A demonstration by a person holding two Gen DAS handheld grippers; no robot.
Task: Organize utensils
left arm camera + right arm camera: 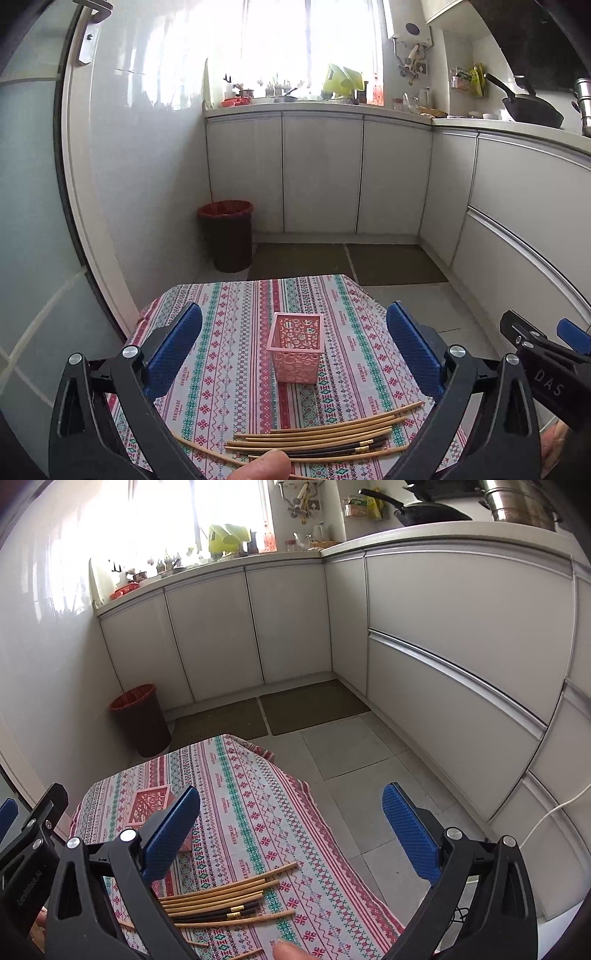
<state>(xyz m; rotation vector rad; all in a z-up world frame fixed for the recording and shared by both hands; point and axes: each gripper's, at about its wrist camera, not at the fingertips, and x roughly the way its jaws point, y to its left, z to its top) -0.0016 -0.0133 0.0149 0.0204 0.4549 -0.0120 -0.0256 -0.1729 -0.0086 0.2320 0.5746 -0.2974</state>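
Patterned tablecloth (236, 332) carries pink basket (296, 347), chopsticks (325, 435).

Pink plastic holder (296, 346): one, square in section, open-topped, its walls pierced with round cut-outs, standing upright near the middle of the cloth-covered surface (236, 332) with nothing visible inside it. Chopsticks (325, 437): a loose bundle lying flat on the same surface, nearer the camera than the holder and well apart from it, most of them pale bamboo and roughly parallel with their tips fanning slightly to the right. Among them lie dark chopsticks (221, 915) with small gold bands, and a few pale ones stray toward the near left edge.
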